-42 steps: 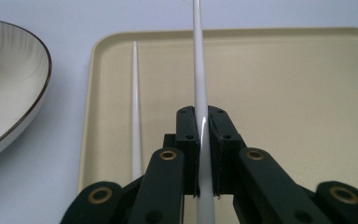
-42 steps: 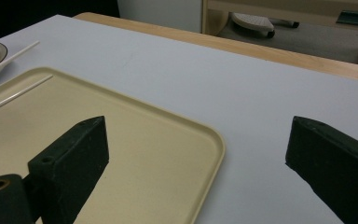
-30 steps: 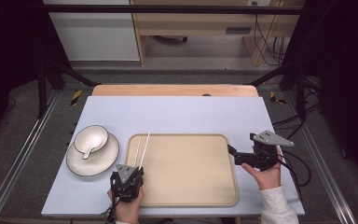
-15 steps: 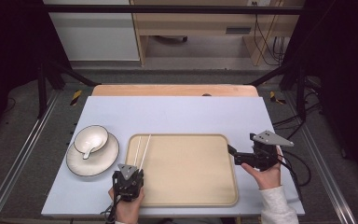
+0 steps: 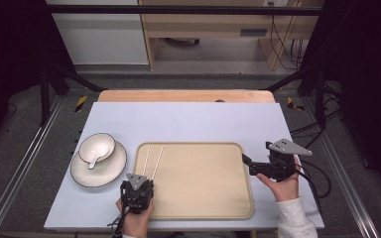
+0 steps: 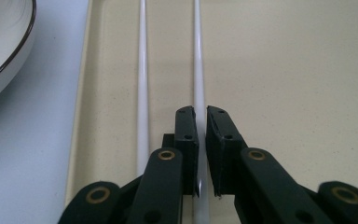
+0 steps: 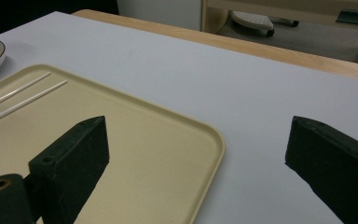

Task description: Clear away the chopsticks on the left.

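Observation:
Two white chopsticks lie side by side on the left part of a beige tray (image 5: 203,198). My left gripper (image 5: 141,177) sits at the tray's near left edge, pointing away from the person. In the left gripper view its jaws (image 6: 201,112) are shut on the near end of the right chopstick (image 6: 197,56), while the left chopstick (image 6: 142,70) lies free beside them. My right gripper (image 5: 248,164) hovers at the tray's right edge, pointing left. It stands open (image 7: 198,123) with nothing between its fingers, above the tray's corner (image 7: 144,140).
A white bowl (image 5: 96,147) with a spoon (image 5: 93,162) in it rests on a dark-rimmed plate (image 5: 110,168) left of the tray. The pale blue tabletop (image 5: 188,119) stretches beyond the tray to a wooden back edge (image 5: 178,95).

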Available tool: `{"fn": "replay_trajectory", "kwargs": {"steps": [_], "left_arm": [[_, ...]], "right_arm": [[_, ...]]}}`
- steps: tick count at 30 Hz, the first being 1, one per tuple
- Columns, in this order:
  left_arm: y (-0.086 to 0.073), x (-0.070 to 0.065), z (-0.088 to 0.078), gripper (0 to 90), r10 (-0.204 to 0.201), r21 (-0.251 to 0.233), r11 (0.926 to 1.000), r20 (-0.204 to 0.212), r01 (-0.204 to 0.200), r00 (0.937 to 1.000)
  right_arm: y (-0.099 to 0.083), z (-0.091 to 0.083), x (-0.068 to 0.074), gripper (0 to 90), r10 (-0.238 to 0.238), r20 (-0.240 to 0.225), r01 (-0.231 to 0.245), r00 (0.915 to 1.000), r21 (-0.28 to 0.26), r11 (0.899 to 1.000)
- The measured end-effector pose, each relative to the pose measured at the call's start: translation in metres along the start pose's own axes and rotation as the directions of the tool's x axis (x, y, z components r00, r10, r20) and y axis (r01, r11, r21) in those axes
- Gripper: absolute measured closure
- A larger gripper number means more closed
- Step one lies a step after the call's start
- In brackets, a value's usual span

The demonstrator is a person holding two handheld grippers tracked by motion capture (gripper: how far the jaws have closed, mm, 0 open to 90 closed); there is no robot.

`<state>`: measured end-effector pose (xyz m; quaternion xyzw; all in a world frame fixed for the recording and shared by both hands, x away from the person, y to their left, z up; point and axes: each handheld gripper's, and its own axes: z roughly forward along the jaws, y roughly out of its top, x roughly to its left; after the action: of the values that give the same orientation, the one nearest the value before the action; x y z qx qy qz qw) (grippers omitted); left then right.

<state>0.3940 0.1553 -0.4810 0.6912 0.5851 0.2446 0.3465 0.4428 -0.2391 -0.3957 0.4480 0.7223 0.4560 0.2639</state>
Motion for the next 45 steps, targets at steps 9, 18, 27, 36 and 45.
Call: {"fn": "replay_trajectory", "kwargs": {"steps": [9,18,27,36,45], "left_arm": [[0.010,0.005,-0.008,76.2,0.012,-0.040,0.9992,0.076,-0.009,0.9970],[0.035,0.017,-0.024,63.0,0.100,-0.110,0.9908,0.204,-0.079,0.9739],[0.058,0.040,-0.040,35.7,0.203,-0.155,0.9739,0.266,-0.166,0.9424],[0.057,0.071,-0.049,18.2,0.202,-0.214,0.9660,0.274,-0.145,0.9402],[0.051,0.096,-0.053,14.7,0.209,-0.228,0.9617,0.250,-0.152,0.9455]], "right_arm": [[0.001,-0.002,-0.001,6.3,0.004,0.003,-0.004,1.0000,-0.006,1.000],[0.001,-0.005,-0.002,5.8,0.009,0.005,-0.009,0.9999,-0.016,1.000],[0.003,-0.012,-0.005,5.3,0.019,0.004,-0.019,0.9998,-0.039,0.999],[0.003,-0.015,-0.009,5.1,0.023,0.004,-0.022,0.9997,-0.050,0.998],[-0.001,-0.013,-0.010,5.0,0.032,0.001,-0.032,0.9995,-0.042,0.999]]}}
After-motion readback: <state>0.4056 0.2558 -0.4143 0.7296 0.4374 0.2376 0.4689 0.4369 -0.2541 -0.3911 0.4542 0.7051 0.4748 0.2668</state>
